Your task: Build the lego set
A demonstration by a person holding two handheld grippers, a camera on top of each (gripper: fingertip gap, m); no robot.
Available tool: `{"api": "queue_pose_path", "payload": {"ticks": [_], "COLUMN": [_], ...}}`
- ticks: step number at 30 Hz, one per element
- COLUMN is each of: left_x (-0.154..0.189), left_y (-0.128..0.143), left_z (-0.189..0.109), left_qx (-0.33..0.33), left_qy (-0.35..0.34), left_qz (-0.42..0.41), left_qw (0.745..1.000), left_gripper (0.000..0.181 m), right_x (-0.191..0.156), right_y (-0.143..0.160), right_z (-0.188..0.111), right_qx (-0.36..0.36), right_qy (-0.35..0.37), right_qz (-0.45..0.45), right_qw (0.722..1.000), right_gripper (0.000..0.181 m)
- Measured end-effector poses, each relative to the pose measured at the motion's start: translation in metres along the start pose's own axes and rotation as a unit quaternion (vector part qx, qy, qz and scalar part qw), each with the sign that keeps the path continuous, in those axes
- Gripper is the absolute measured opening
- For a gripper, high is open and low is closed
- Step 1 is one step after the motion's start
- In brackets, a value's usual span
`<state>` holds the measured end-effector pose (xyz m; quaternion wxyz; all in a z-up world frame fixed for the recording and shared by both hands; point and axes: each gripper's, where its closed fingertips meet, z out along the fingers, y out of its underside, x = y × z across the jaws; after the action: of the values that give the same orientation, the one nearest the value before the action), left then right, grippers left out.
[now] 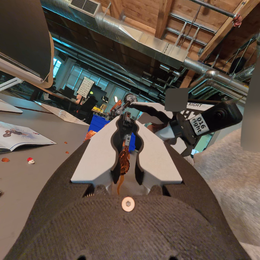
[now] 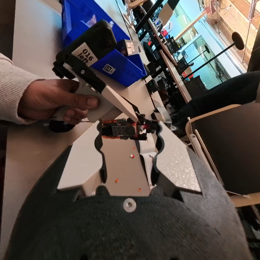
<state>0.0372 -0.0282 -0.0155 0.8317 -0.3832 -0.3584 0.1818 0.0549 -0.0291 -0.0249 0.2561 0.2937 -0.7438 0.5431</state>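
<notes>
Plainly, view by view.

Left wrist view, grip: the left gripper (image 1: 125, 122) is nearly closed, its jaws clamped on the lego model (image 1: 125, 135), which is lifted off the grey table (image 1: 42, 175).
Left wrist view, axis: the model's long axis runs along the fingers, its grey wheel (image 1: 130, 97) pointing away from the camera and its clear orange flame piece (image 1: 124, 161) trailing back toward it.
Left wrist view, hidden: the model's middle is buried between the pads; the right gripper (image 1: 130, 104) reaches in from the right, one fingertip at the wheel axle, its gap not readable.
Left wrist view, loose parts: small red, white and orange studs (image 1: 30, 160) lie beside an open instruction booklet (image 1: 21, 137).

Right wrist view, grip: the right gripper (image 2: 128, 124) stands wide open, holding nothing; the model (image 2: 123, 130) lies crosswise between its fingertips.
Right wrist view, axis: the model's long axis runs left to right, grey studded underside facing the camera.
Right wrist view, hidden: motion blur smears detail; a hand (image 2: 54, 99) holds the left gripper (image 2: 137, 119), in front of a blue bin (image 2: 121, 67).
</notes>
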Motion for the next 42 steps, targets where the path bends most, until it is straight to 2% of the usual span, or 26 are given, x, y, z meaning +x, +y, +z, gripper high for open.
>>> {"api": "queue_pose_path", "payload": {"ticks": [6, 8, 13, 15, 18, 21, 28, 34, 39, 42], "left_x": [0.003, 0.003, 0.002, 0.004, 0.004, 0.006, 0.008, 0.009, 0.004, 0.000], "left_y": [0.011, 0.015, 0.024, 0.031, 0.046, 0.061, 0.088, 0.110, 0.125, 0.133], "left_z": [0.006, 0.008, 0.011, 0.013, 0.017, 0.020, 0.025, 0.025, 0.024, 0.023], "left_qx": [-0.042, -0.059, -0.101, -0.135, -0.192, -0.236, -0.288, -0.332, -0.364, -0.380], "left_qy": [-0.018, -0.028, -0.054, -0.067, -0.088, -0.094, -0.076, -0.058, -0.057, -0.057], "left_qz": [0.056, 0.077, 0.132, 0.179, 0.263, 0.327, 0.375, 0.393, 0.403, 0.405], "left_qw": [0.997, 0.995, 0.985, 0.972, 0.941, 0.910, 0.878, 0.855, 0.837, 0.829], "left_gripper": [0.012, 0.012, 0.012, 0.012, 0.013, 0.014, 0.013, 0.013, 0.013, 0.013], "right_x": [0.007, 0.012, 0.029, 0.033, 0.031, 0.033, -0.003, -0.017, -0.028, -0.030], "right_y": [0.003, 0.004, 0.014, 0.026, 0.037, 0.043, 0.074, 0.083, 0.096, 0.101], "right_z": [-0.023, -0.032, -0.054, -0.056, -0.059, -0.064, -0.049, -0.047, -0.049, -0.053], "right_qx": [0.041, 0.061, 0.103, 0.104, 0.126, 0.167, 0.108, 0.111, 0.094, 0.086], "right_qy": [-0.008, -0.002, -0.002, -0.019, -0.082, -0.104, -0.161, -0.206, -0.229, -0.241], "right_qz": [0.072, 0.108, 0.212, 0.285, 0.397, 0.452, 0.500, 0.533, 0.542, 0.553], "right_qw": [0.997, 0.992, 0.972, 0.952, 0.906, 0.870, 0.844, 0.813, 0.803, 0.793], "right_gripper": [0.071, 0.079, 0.080, 0.080, 0.084, 0.078, 0.076, 0.056, 0.037, 0.032]}}
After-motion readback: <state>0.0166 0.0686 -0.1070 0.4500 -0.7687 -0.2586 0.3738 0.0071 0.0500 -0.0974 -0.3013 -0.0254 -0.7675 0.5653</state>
